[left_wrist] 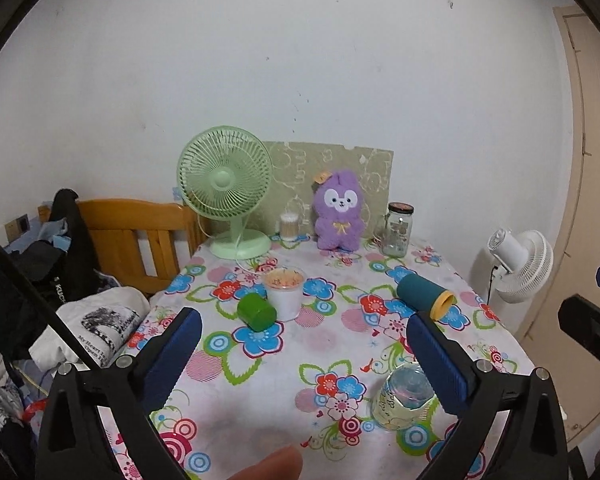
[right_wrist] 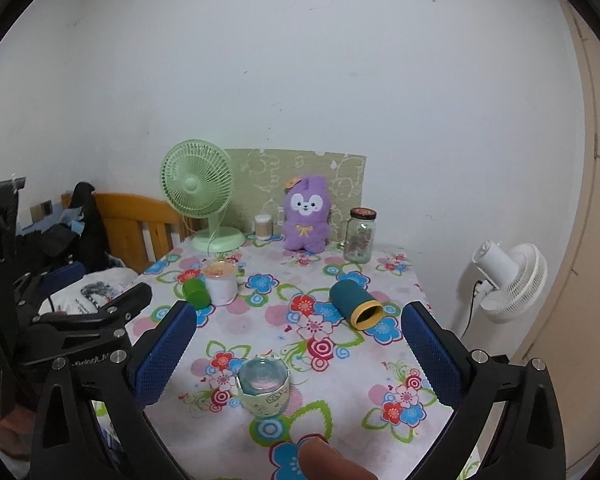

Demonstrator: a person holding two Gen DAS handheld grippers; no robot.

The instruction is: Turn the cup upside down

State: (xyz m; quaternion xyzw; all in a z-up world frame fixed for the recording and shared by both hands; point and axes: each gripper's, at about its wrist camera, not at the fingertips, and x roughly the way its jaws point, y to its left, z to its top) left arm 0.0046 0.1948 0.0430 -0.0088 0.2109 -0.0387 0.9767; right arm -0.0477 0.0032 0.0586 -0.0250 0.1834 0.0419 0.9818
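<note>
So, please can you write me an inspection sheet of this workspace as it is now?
Surface: table with flowered cloth.
Job's things: clear glass cup with pale paper sleeve, standing near the front edge.
Clutter: teal tumbler with yellow rim lying on its side; small green cup tipped beside a white tub; green desk fan; purple plush toy; lidded glass jar.
Grippers: left gripper and right gripper open, empty.
Cables: fan cord.
Surroundings: white floor fan, wooden bed frame.

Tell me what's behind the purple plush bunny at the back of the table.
Behind the purple plush bunny a green patterned board leans against the white wall. The bunny covers the board's lower middle, so whatever lies directly behind it cannot be seen.
</note>
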